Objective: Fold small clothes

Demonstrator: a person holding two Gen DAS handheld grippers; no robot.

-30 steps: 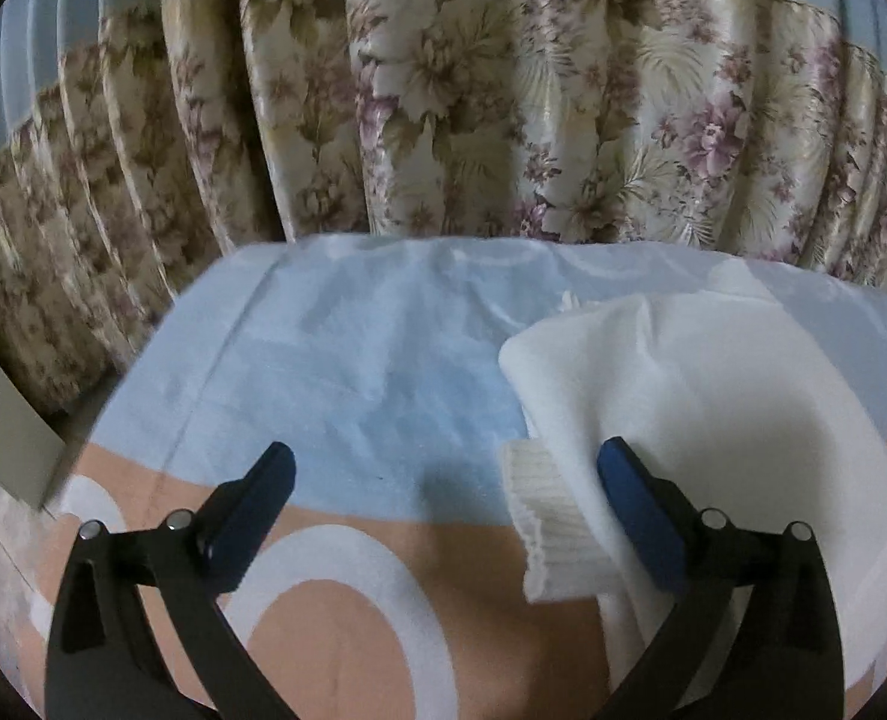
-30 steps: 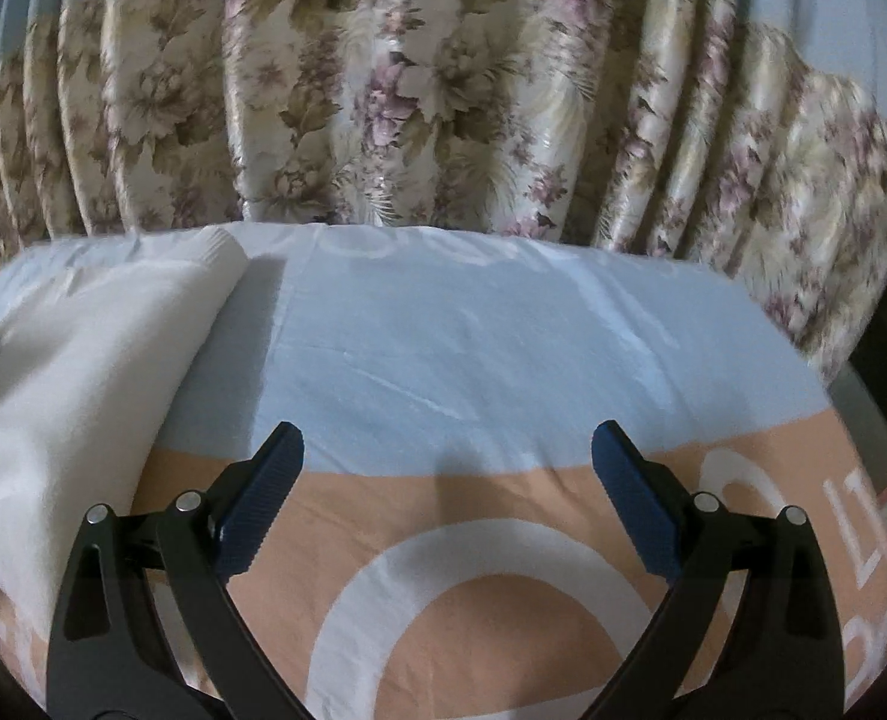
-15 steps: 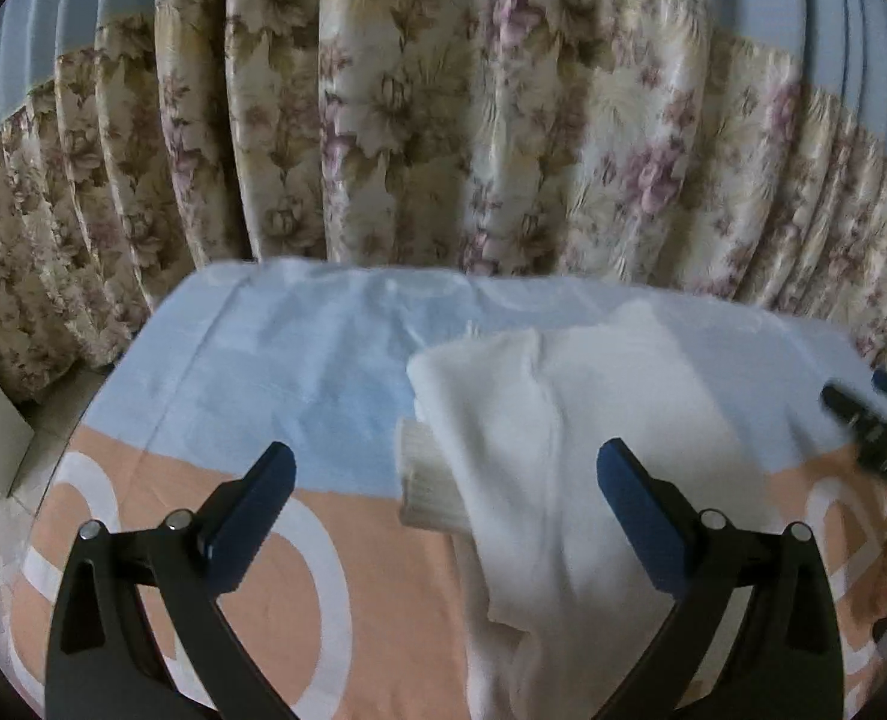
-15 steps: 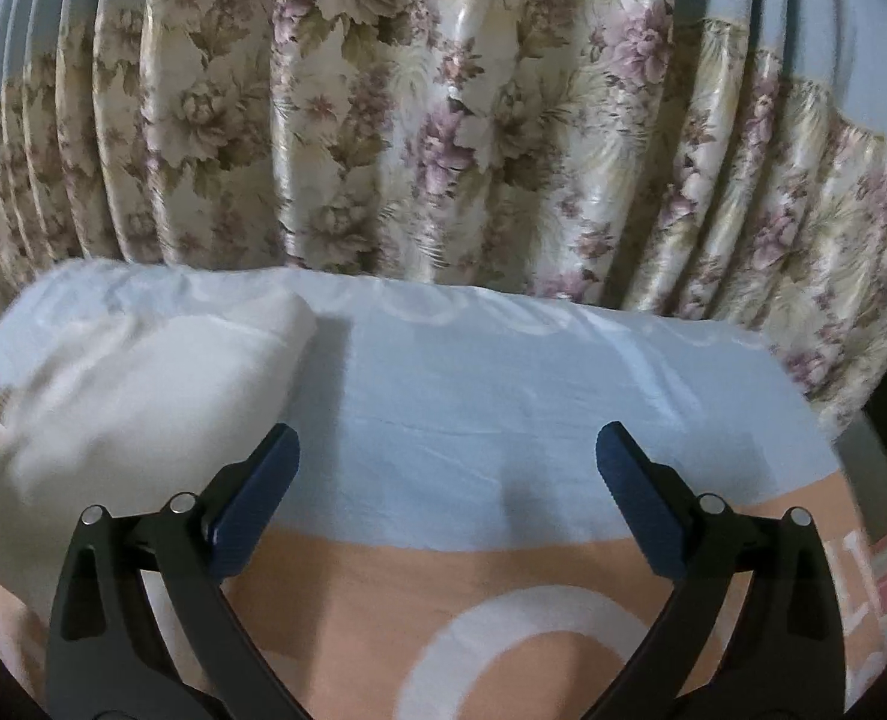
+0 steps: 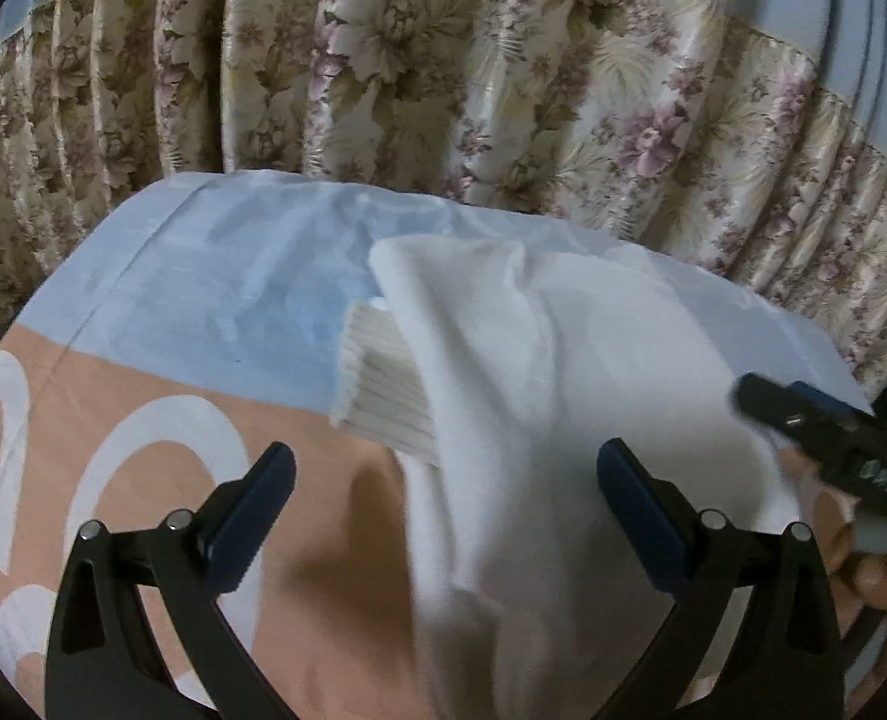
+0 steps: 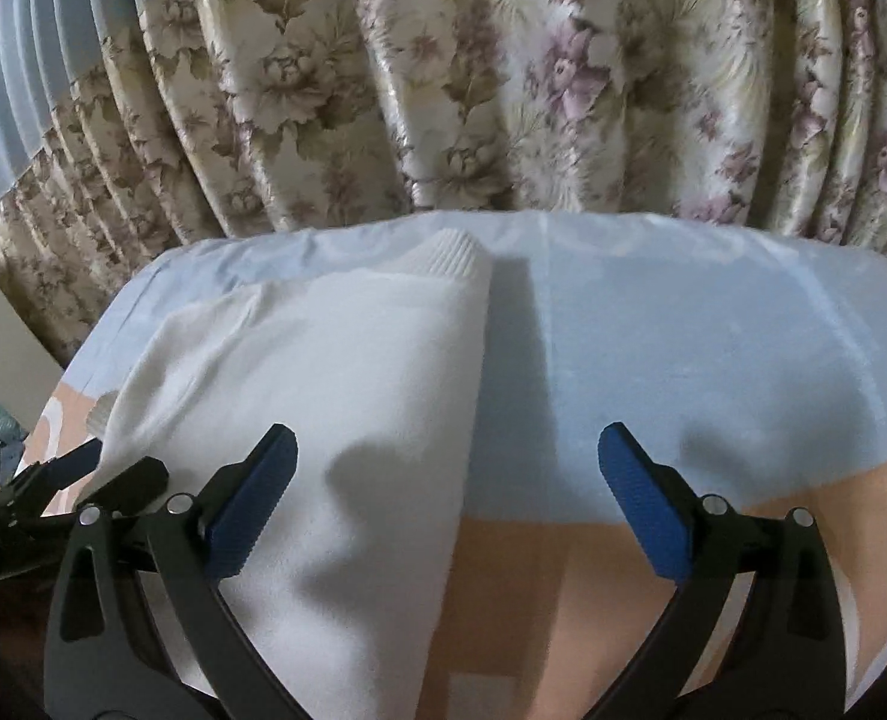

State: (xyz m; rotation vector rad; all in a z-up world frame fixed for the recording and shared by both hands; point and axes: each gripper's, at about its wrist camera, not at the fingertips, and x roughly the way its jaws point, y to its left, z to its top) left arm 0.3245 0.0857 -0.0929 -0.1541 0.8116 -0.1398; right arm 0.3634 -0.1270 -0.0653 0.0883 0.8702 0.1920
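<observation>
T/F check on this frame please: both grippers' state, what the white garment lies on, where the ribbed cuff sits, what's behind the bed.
1. Both the left gripper and the right gripper are open. True.
2. The left gripper's fingers clamp the ribbed cuff. False: the cuff lies free on the sheet, ahead of the fingers.
3. The white garment lies on a blue and peach sheet. True.
4. A bare white wall stands behind the bed. False: a floral curtain hangs there.
</observation>
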